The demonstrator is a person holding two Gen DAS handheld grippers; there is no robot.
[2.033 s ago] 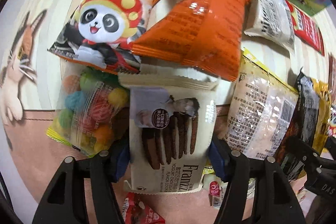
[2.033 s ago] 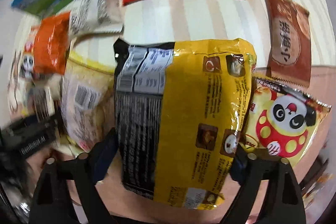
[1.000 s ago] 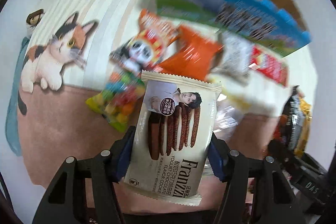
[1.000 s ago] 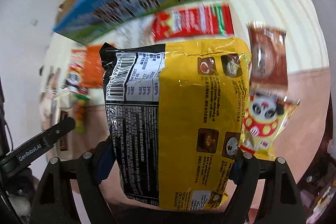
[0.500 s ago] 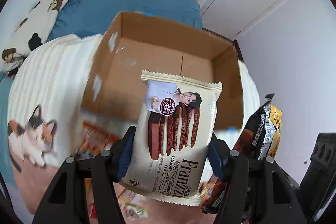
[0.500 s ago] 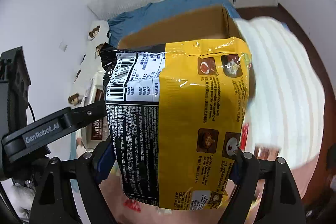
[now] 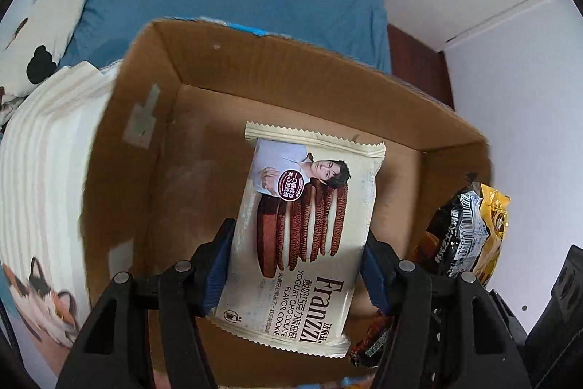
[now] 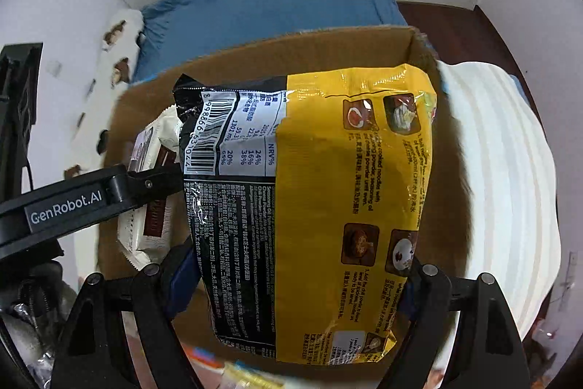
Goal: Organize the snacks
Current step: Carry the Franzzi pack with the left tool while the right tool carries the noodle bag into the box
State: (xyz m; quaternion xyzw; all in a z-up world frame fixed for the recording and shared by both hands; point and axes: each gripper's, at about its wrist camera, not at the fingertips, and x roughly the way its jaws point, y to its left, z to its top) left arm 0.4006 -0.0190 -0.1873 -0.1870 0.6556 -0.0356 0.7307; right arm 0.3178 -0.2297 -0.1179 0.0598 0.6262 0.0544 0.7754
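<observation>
Now that both packs have risen off the bed | left claw (image 7: pixel 297 265) clamps cookie pack (image 7: pixel 306 225); right claw (image 8: pixel 297 283) clamps noodle pack (image 8: pixel 309 206) | both above cardboard box (image 7: pixel 120 148); release next.

Box floor (image 8: pixel 189 327) behind noodle packet (image 8: pixel 328 206)

The cardboard box (image 7: pixel 120 148) ahead of both grippers looks matt, rough brown paperboard. The noodle packet (image 8: pixel 328 206) is glossy, crinkled plastic film, and the cookie pack (image 7: pixel 306 228) is smoother, satin-finish film.
</observation>
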